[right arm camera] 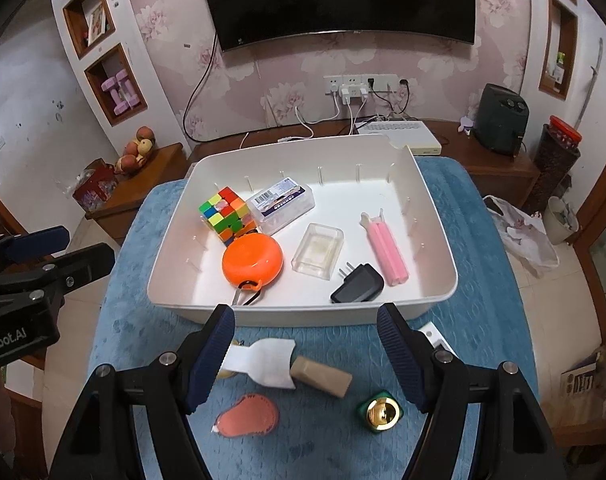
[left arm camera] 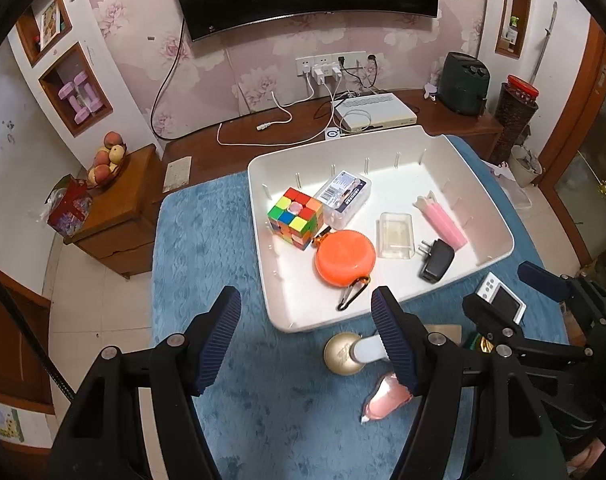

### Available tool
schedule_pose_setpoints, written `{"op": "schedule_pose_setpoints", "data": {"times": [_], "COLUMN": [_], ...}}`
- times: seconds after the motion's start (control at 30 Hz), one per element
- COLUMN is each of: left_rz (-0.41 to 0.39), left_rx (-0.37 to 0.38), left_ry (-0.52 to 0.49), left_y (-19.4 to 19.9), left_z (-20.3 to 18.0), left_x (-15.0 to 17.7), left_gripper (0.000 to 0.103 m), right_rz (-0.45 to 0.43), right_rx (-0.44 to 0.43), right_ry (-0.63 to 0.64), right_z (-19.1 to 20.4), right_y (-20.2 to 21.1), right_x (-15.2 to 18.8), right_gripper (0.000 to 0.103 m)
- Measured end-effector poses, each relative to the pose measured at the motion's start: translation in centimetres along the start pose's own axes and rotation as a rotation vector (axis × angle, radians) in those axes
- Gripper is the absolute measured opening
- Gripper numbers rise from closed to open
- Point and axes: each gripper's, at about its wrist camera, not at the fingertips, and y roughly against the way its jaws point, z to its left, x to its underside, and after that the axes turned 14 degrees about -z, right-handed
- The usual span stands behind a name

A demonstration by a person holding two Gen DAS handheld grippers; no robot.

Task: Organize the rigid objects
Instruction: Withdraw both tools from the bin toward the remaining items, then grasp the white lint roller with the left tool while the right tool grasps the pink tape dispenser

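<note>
A white tray [left arm camera: 383, 138] on the blue mat [left arm camera: 207, 256] holds a puzzle cube [left arm camera: 295, 218], a labelled clear box [left arm camera: 345, 196], an orange round case [left arm camera: 345, 258], a small clear box [left arm camera: 397, 234], a black charger [left arm camera: 437, 262] and pink sticks [left arm camera: 443, 220]. Loose on the mat in front lie a white bottle [right arm camera: 271, 360] with a beige cap [right arm camera: 323, 378], a pink pouch [right arm camera: 249, 420], a gold-and-green piece [right arm camera: 381, 414] and a small white device [left arm camera: 501, 298]. My left gripper [left arm camera: 305, 296] and right gripper [right arm camera: 306, 312] hover open and empty above these loose items.
A wooden TV bench [left arm camera: 263, 120] with cables and a white set-top box [left arm camera: 377, 114] runs behind the tray. A side cabinet with a fruit bowl [left arm camera: 105, 160] stands at the left. Bags and a bin [right arm camera: 559, 220] sit on the floor at the right.
</note>
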Motion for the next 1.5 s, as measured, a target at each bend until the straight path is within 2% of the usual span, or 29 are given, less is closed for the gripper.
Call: {"op": "schedule_pose_setpoints", "data": {"times": [0.33, 0.5, 0.7, 0.97, 1.1, 1.27, 1.5], "left_rz": [0.008, 0.035, 0.094, 0.163, 0.176, 0.170, 0.140], "left_rx": [-0.014, -0.017, -0.032, -0.020, -0.006, 0.036, 0.117], "left_ry": [-0.007, 0.030, 0.058, 0.029, -0.008, -0.110, -0.222], "left_y": [1.6, 1.7, 0.8, -1.1, -2.1, -3.3, -4.6], "left_z": [0.7, 1.8, 2.7, 1.6, 0.5, -1.8, -3.6], "left_x": [2.5, 4.2, 6.6, 9.7, 10.6, 10.5, 9.4], "left_gripper": [0.071, 0.071, 0.071, 0.071, 0.071, 0.071, 0.071], "right_rz": [-0.015, -0.016, 0.023, 0.103, 0.127, 0.129, 0.052], "right_rx": [0.017, 0.011, 0.009, 0.009, -0.026, -0.066, -0.067], "right_ry": [-0.006, -0.010, -0.035, -0.084, -0.107, -0.131, -0.164], "right_z": [0.0, -0.5, -1.6, -2.0, -1.2, 0.7, 2.8], "right_y": [3.0, 4.0, 4.0, 2.6, 1.8, 0.6, -0.2], "right_x": [3.1, 5.2, 8.2, 11.7, 13.3, 15.0, 16.1], "right_gripper": [0.074, 0.074, 0.074, 0.074, 0.074, 0.074, 0.074]}}
